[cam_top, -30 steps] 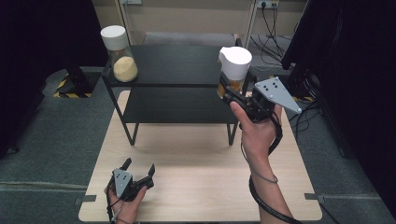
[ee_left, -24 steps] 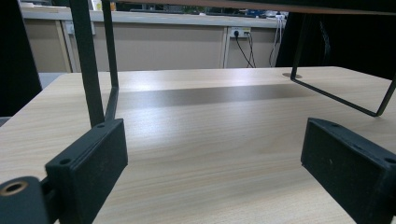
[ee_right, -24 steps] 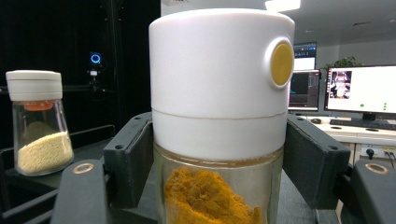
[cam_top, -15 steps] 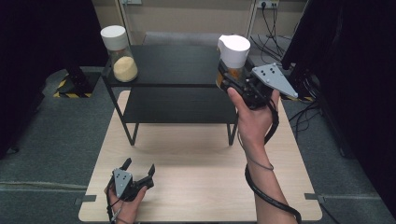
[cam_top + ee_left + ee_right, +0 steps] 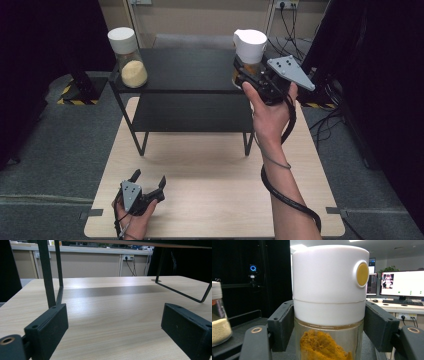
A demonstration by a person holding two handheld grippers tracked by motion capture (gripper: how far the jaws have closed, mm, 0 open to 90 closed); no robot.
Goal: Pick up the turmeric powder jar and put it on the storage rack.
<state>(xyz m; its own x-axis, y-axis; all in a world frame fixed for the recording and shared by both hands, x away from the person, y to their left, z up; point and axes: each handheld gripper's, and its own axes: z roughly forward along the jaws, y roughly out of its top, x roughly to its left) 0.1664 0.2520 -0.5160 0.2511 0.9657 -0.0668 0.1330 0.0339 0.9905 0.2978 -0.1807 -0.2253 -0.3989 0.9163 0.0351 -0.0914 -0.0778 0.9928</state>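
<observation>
Right gripper view showed the right claw (image 5: 328, 340) clamped around the orange-powder jar (image 5: 329, 302), at two o'clock over the black shelf (image 5: 190, 70); the left claw (image 5: 148, 180) rested spread wide on the surface (image 5: 215, 190) at seven o'clock.

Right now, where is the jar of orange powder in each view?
High view: the orange-powder jar is at the black shelf's right end, in the right gripper.
Left gripper view: not in it.
Right gripper view: centre, between the jaws.
Shared landmark: the pale-grain jar.
</observation>
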